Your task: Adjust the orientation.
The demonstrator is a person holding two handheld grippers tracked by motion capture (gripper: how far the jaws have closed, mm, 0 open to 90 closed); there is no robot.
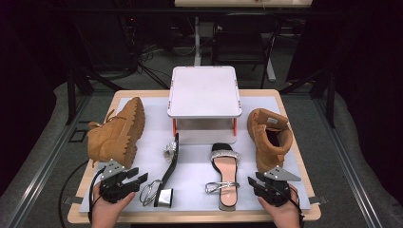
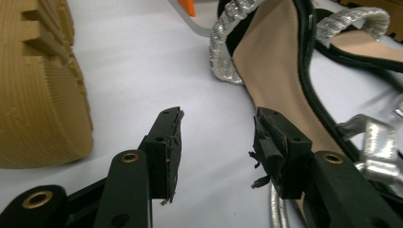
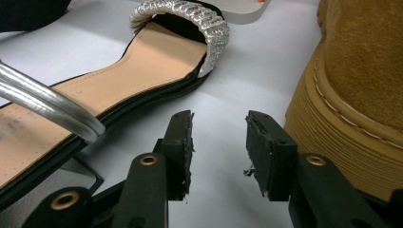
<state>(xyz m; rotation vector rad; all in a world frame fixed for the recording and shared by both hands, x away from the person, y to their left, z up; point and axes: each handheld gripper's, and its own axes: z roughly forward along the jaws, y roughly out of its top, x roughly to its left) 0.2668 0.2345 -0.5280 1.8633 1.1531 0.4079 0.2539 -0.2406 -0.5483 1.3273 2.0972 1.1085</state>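
Two black sandals with silver straps lie near the table's front. One sandal (image 1: 169, 172) rests on its side, the other sandal (image 1: 226, 176) lies flat. A tan boot (image 1: 118, 134) lies on its side at the left, sole toward the middle, and a second tan boot (image 1: 269, 137) stands upright at the right. My left gripper (image 1: 140, 176) sits just left of the tipped sandal (image 2: 275, 71), beside the boot's sole (image 2: 38, 85); it (image 2: 216, 142) is open over bare mat. My right gripper (image 1: 251, 182) is open too (image 3: 218, 142), between the flat sandal (image 3: 142, 61) and the upright boot (image 3: 361, 90).
A white two-level rack (image 1: 203, 90) with orange legs stands at the back middle of the white mat (image 1: 152, 118). The wooden table edge (image 1: 190, 217) runs along the front. Dark frame legs and cables lie beyond the table.
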